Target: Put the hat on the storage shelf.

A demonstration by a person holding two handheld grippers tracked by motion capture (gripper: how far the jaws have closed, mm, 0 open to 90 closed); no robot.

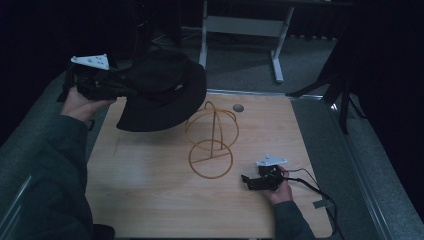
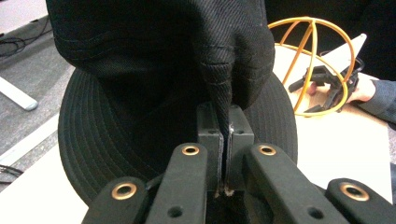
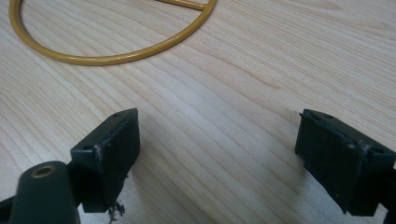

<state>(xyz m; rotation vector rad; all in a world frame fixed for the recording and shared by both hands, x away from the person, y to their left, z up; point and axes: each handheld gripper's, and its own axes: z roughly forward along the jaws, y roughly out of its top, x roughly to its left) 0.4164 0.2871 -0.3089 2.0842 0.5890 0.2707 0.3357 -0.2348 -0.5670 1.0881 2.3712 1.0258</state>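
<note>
- Dim room, pale wooden table point(image 1: 150, 200) running away from the person's side toward grey floor and a white desk frame point(image 1: 240, 30) at the back.
- Nearest, the right gripper point(image 1: 250, 181) rests low on the wood, jaws spread wide with nothing between them, just beside the base ring of the yellow wire hat stand point(image 1: 211, 142).
- Farther off at the left edge, the left gripper point(image 2: 224, 135) is clenched on a fold of the black bucket hat point(image 1: 162, 90), held up off the table near the stand's dome.
- My guess is the hat goes onto the stand: carry it over level, centre the crown above the dome, lower, then release; the free gripper could steady the base ring.
</note>
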